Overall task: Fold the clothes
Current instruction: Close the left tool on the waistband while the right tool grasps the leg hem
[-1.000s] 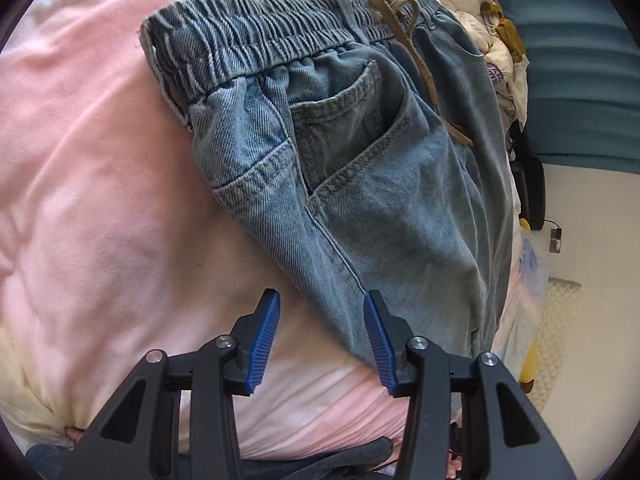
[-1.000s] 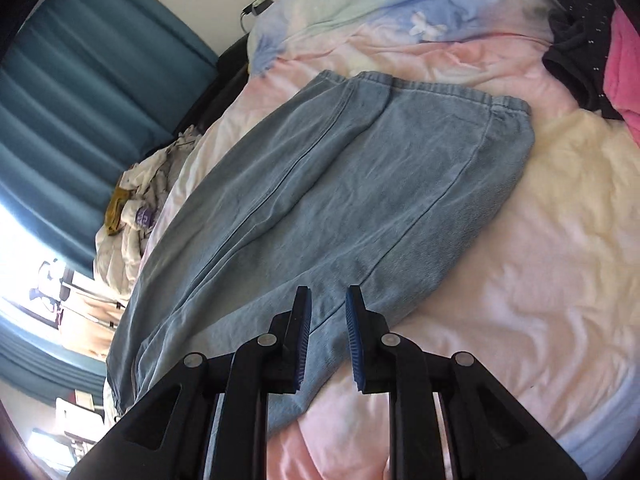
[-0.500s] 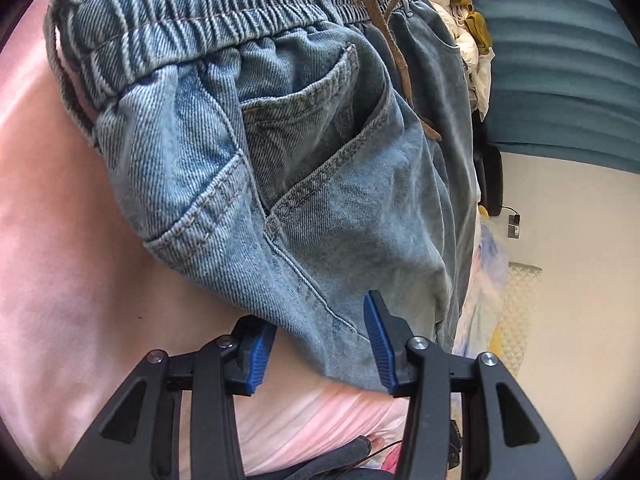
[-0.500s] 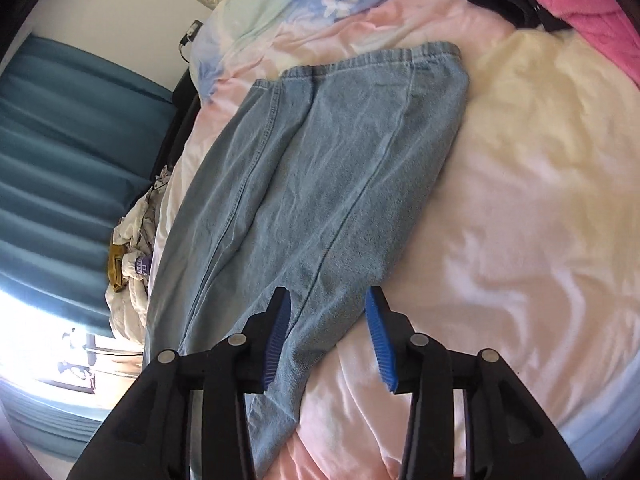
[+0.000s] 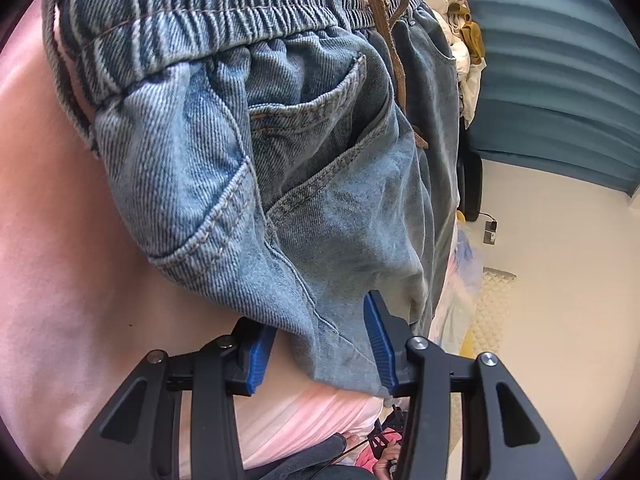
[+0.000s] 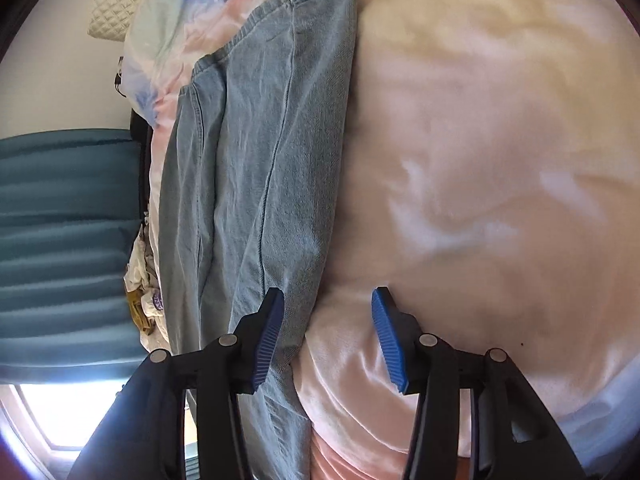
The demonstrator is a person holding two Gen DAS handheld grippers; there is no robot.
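Note:
Light blue jeans lie on a pink and cream duvet, elastic waistband and brown drawstring at the top of the left wrist view. My left gripper is open with its jaws either side of the jeans' near side edge, one blue pad under the fabric. In the right wrist view the jeans' legs run away across the bed. My right gripper is open wide, straddling the near edge of a leg, its left pad over the denim.
A pile of white and yellow clothes lies beyond the waistband, also in the right wrist view. Teal curtains hang behind. A pastel pillow lies at the bed's far end. A white wall stands on the right.
My left gripper has moved in onto the jeans' side edge, fabric now between its jaws. My right gripper has opened wide, rolled, and dropped over the edge of the leg.

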